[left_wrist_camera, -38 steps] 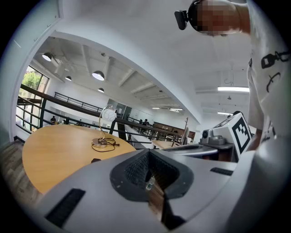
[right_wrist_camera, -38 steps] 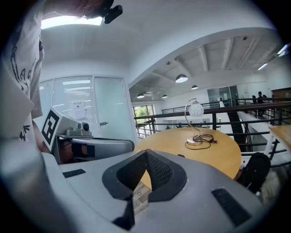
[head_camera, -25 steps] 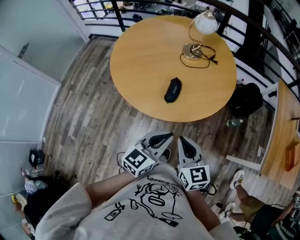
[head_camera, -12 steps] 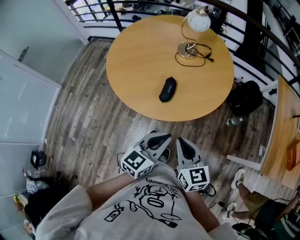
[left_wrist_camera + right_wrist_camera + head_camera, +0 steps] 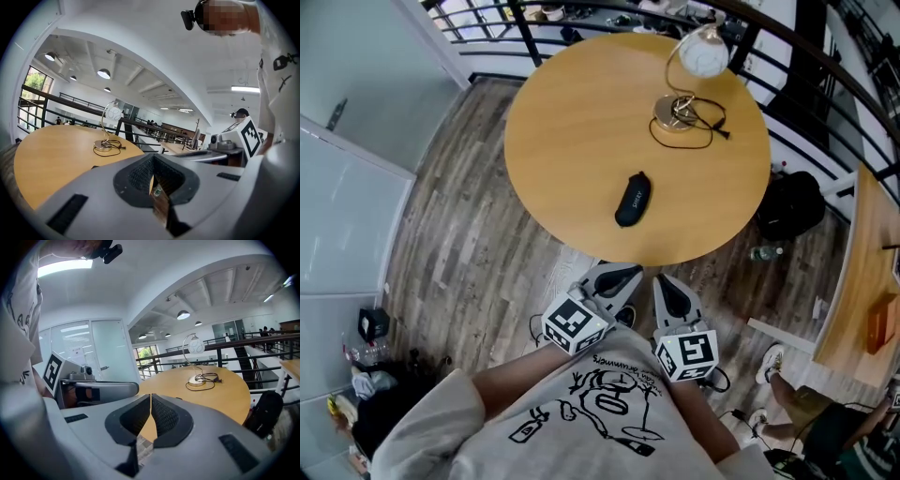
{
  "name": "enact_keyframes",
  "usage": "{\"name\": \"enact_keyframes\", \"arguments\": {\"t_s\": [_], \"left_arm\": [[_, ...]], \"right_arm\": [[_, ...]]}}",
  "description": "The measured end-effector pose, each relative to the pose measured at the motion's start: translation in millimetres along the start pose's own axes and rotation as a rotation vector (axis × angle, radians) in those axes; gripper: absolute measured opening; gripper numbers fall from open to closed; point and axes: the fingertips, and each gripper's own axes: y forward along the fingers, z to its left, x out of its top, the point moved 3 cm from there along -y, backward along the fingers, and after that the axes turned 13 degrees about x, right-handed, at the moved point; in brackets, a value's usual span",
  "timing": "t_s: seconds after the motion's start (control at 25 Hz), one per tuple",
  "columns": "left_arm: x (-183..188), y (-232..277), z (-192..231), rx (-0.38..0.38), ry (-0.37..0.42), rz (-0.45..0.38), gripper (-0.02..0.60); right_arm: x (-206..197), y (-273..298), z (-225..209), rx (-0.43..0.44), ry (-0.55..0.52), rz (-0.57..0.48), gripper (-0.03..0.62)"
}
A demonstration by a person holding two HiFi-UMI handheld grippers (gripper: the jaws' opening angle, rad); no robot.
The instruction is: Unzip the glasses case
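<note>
The left gripper (image 5: 617,279) and right gripper (image 5: 673,292) sat close to the chest, both pairs of jaws pressed together on nothing. A good reach would likely open them first: one to steady, one for the zip pull. The glasses case (image 5: 633,200) lay on the table (image 5: 562,122) at twelve o'clock, well apart.

Left hand-held gripper (image 5: 626,276) and right (image 5: 667,285) closed
</note>
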Motion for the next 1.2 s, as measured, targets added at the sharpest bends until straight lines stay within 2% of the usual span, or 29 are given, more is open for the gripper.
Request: {"name": "enact_keyframes", "arguments": {"t_s": [0.52,0.8,0.96,1.2], "left_arm": [[52.3,65.6,93.4,-0.069,-0.010,0.012,0.008],[60.2,80.7,131.9,-0.115,-0.016,0.036,0.008],[56.9,88.1,143.5,-0.134,-0.018,0.061,0.008],[49.4,94.2,139.6,-0.150,-0.013,0.093,0.008]], "right_arm": [[60.0,93.5,-55.9,-0.068,-0.007,0.009,0.025],[70.8,131.7,-69.3,-0.116,0.002,0.014,0.025],[68.9,142.0,-74.1,-0.134,0.019,0.021,0.025],[65.3,142.0,-85.9,-0.145,0.046,0.024,0.025]]}}
